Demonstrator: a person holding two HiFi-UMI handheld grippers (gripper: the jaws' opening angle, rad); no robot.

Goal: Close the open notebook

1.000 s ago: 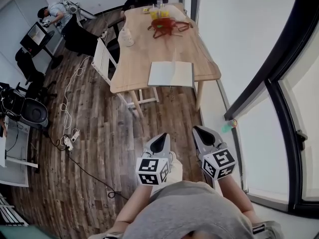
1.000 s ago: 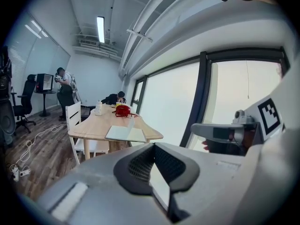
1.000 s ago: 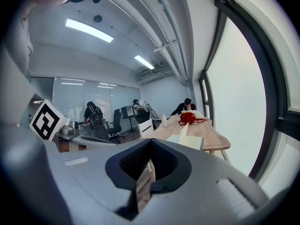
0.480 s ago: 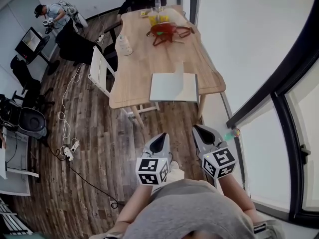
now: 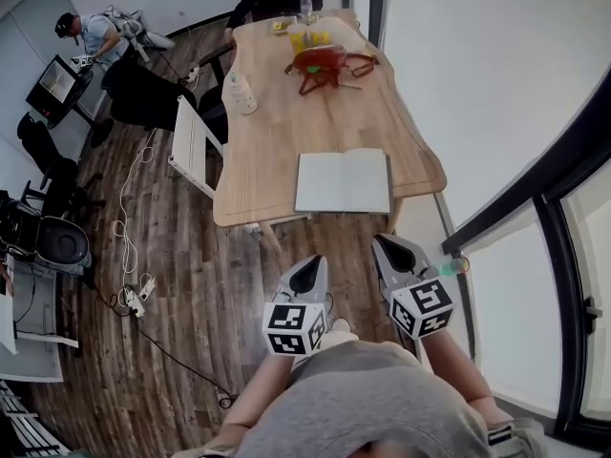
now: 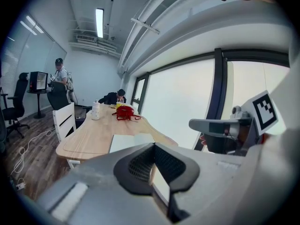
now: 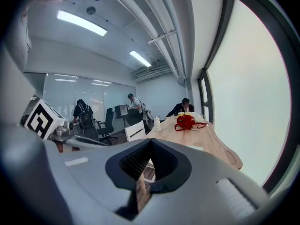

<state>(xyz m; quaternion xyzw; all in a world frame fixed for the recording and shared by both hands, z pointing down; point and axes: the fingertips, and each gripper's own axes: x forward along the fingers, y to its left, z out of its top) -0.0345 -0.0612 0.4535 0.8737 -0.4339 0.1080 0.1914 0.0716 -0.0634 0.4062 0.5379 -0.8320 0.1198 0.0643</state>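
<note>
Open notebook (image 5: 344, 181) lies flat, pages up, at the near end of the bench (image 5: 267, 151), untouched: the closing has not begun. Left tongs (image 5: 307, 267) and right tongs (image 5: 387, 248), both pressed together and empty, hang over the floor short of the bench's near end. The notebook's spine is too small to make out, and the right gripper view hides most of the notebook behind the tongs' body.
</note>
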